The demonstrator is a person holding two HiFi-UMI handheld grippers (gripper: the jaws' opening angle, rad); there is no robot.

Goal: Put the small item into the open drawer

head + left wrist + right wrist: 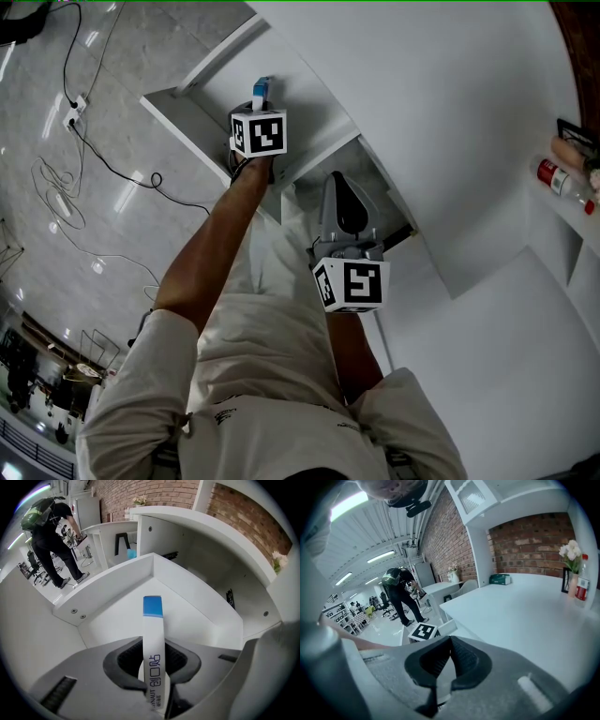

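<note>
1. Head view: your left tongs sit mostly under their own cube, so the jaws don't show there. Only the blue end of the small item pokes out, over the open drawer.
2. Left gripper view: the item's near end is cut off behind the tongs' body. The print on it is only partly readable.
3. Can't tell whether the blue end touches the drawer floor or hangs just above it.
4. Left tongs: narrow opening. The item stands in line with the jaws, its white body running out past the tips. The pads look to be pressing both its sides, though the wide-angle warp makes the contact hard to confirm.
5. Item location: in your left tongs, inside the drawer's walls, blue end toward the drawer floor.
6. Right tongs: tips together, nothing between them. They are aimed across the white desk top, well apart from the item.
7. A bottle stands at the desk's far edge, small and distorted at the rim of the right gripper view.
</note>
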